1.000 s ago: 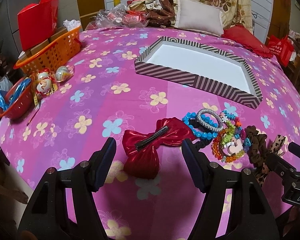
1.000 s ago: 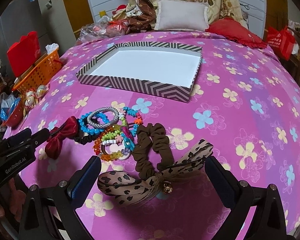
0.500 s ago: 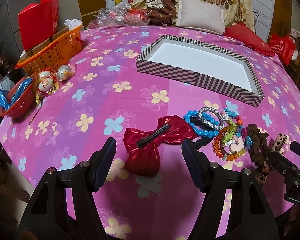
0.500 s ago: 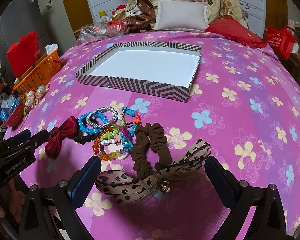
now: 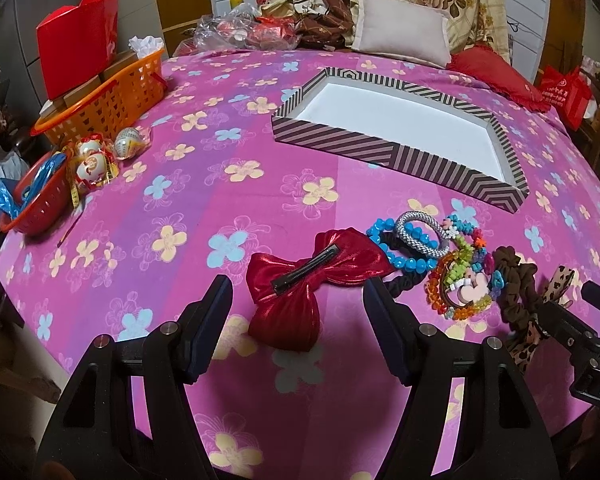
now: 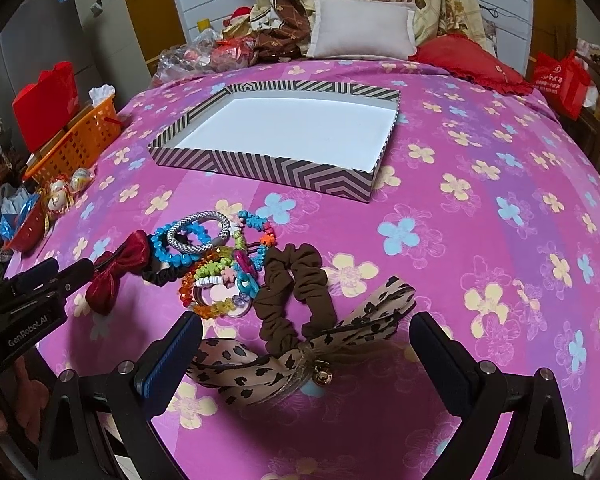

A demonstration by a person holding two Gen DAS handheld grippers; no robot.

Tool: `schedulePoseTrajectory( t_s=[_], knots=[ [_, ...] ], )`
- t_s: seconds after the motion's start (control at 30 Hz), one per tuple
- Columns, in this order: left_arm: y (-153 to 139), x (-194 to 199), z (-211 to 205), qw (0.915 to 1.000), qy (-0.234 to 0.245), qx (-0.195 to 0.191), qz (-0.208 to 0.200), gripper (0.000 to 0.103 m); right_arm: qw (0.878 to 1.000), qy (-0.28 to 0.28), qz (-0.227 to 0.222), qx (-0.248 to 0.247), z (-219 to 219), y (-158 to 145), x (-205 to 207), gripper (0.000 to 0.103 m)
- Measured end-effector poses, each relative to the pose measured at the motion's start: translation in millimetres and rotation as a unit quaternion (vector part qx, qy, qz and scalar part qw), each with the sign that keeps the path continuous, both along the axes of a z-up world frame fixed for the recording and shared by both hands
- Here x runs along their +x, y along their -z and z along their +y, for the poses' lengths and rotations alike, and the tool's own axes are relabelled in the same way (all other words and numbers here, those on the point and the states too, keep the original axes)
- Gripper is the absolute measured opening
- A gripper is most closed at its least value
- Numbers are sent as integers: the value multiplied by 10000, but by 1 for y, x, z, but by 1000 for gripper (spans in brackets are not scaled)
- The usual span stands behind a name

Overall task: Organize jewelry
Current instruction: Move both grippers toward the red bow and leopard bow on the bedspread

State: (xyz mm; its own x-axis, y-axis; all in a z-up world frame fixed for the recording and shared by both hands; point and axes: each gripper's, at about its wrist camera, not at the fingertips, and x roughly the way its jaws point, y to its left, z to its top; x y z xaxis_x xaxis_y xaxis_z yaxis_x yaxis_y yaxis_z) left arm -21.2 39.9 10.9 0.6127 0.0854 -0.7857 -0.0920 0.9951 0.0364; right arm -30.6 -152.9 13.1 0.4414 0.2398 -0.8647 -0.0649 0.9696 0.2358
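Both grippers crept closer, jaws apart; red bow (image 5: 314, 276) clip's long axis runs near-left to far-right.

A shiny red bow clip (image 5: 312, 276) lies flat at the near left, clasp side up. To its right, touching, is a heap of bracelets: blue beads (image 6: 172, 248), a silver rope ring (image 6: 196, 228), colourful beads (image 6: 216, 280). Then a brown scrunchie (image 6: 296, 284) and a leopard bow (image 6: 300, 356). The striped box (image 6: 260, 164) stands far behind, open, white inside.

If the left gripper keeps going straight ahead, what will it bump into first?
Most likely the red bow. It lies on the pink cloth right between the open jaws of the left gripper, closer than the bracelets. How high the gripper sits above the cloth is unclear.
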Motion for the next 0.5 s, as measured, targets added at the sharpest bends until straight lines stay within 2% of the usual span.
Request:
schedulePoseTrajectory(
  t_s=[0.5],
  knots=[
    [1,0,-1,10000,-1,-7,10,68,10000,-38,43,3,0,2,0,103]
  ],
)
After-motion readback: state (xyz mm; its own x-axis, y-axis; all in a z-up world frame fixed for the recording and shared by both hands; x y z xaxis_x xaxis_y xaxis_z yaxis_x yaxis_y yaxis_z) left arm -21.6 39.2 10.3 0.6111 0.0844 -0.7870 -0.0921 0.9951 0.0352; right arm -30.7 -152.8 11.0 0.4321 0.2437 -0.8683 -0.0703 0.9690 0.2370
